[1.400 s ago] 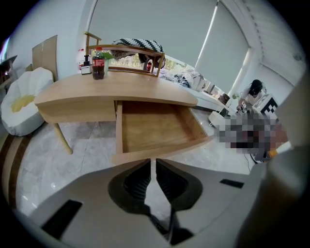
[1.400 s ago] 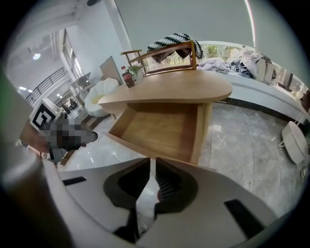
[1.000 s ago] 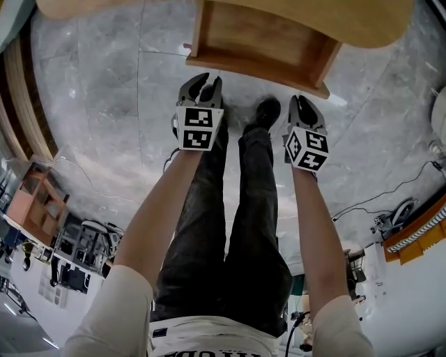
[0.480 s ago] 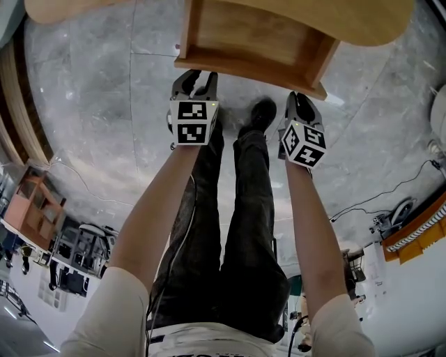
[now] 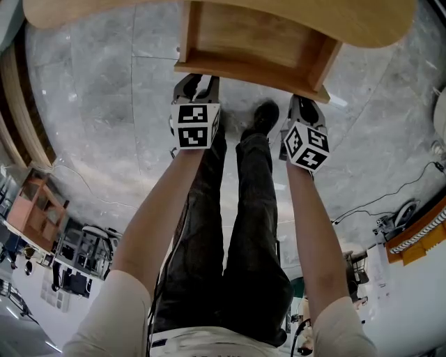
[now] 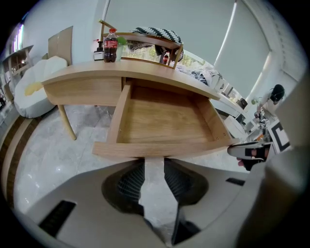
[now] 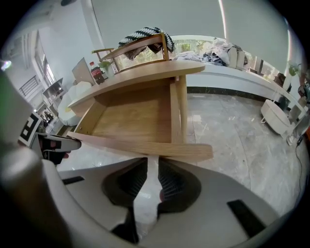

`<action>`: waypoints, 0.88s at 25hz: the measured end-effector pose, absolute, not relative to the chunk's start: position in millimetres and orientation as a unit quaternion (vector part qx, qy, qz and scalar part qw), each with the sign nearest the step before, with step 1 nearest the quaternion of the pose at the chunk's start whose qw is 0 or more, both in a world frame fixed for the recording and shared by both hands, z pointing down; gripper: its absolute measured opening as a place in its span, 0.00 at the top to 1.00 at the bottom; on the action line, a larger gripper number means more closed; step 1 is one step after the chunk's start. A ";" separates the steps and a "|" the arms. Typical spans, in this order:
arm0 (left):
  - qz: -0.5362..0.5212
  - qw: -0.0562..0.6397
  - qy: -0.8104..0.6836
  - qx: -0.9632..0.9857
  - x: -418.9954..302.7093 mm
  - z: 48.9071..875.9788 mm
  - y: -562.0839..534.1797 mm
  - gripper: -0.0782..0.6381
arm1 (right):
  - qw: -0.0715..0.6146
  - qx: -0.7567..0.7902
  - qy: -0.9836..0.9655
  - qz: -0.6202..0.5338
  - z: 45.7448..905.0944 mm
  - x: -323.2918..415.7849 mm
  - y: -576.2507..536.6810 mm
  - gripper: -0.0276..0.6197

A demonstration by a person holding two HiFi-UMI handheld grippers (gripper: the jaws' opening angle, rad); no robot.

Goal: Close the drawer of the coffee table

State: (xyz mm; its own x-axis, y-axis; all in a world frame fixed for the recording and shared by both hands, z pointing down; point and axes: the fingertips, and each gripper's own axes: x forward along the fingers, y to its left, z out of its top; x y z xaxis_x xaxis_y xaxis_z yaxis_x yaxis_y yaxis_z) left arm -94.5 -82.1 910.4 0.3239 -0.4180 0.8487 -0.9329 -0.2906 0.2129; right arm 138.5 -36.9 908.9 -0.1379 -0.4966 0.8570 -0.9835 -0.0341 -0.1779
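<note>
While the drawer point(image 5: 254, 42) stands pulled far out of the table point(image 5: 348, 21), we hold both grippers at its front board, one near each end. The left gripper point(image 5: 197, 85) is at the left part of the board and the right gripper point(image 5: 304, 104) is close to the right corner. In the head view their tips go under the edge of the board, so from there we cannot tell if they touch it. In the left gripper view the jaws are a little apart, with a narrow gap and only the floor point(image 5: 104, 104) seen through it. Their tips come up right against the lower edge of the front board, near its middle in that view. In the right gripper view the jaws are also only a little apart, the gap even narrower, and nothing is between them. The board lies across just above these tips, tilted in the picture, and its right end reaches past them. Neither gripper holds anything. The inside of the drawer is bare wood. It opens toward us, and the table top covers only its back part. On the table top, at the far left in the left gripper view, a bottle point(image 6: 110, 46) with dark drink stands upright. Below the grippers in the head view are our legs point(image 5: 230, 209), and one shoe point(image 5: 263, 115) is on the floor between the two grippers, near the drawer front.
</note>
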 end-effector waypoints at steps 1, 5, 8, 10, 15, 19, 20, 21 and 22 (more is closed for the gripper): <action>0.346 0.373 -0.469 0.722 -94.8 910.2 -82.1 0.70 | 0.292 0.587 -0.630 0.416 908.8 138.3 -36.8 0.83; 0.346 0.381 -0.475 0.714 -95.3 910.2 -81.8 0.70 | 0.294 0.583 -0.632 0.418 908.7 137.9 -36.3 0.83; 0.347 0.380 -0.475 0.714 -95.1 908.3 -83.0 0.70 | 0.289 0.585 -0.631 0.420 906.7 137.6 -37.7 0.82; 0.346 0.378 -0.475 0.716 -95.2 906.4 -83.6 0.70 | 0.285 0.588 -0.631 0.418 905.0 137.2 -38.4 0.82; 0.342 0.381 -0.477 0.715 -94.6 903.1 -83.1 0.70 | 0.290 0.588 -0.634 0.410 902.0 137.8 -37.6 0.82; 0.334 0.377 -0.482 0.717 -93.9 898.4 -85.5 0.70 | 0.292 0.589 -0.640 0.398 897.6 138.8 -40.0 0.82; 0.333 0.376 -0.482 0.718 -93.7 897.0 -85.4 0.70 | 0.292 0.589 -0.641 0.396 896.2 139.0 -39.9 0.82; 0.332 0.375 -0.482 0.719 -93.4 895.4 -85.0 0.70 | 0.291 0.590 -0.642 0.394 894.6 139.2 -39.5 0.82; 0.331 0.373 -0.482 0.720 -93.4 893.8 -84.8 0.70 | 0.291 0.591 -0.642 0.393 893.0 139.2 -39.1 0.82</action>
State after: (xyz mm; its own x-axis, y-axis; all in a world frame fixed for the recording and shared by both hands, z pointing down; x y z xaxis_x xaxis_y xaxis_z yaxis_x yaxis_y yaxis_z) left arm -93.4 -84.8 893.8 0.3156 -0.4475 0.8367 -0.9417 -0.2560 0.2184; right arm 139.2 -39.1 893.0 -0.1331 -0.5305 0.8372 -0.9870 -0.0059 -0.1606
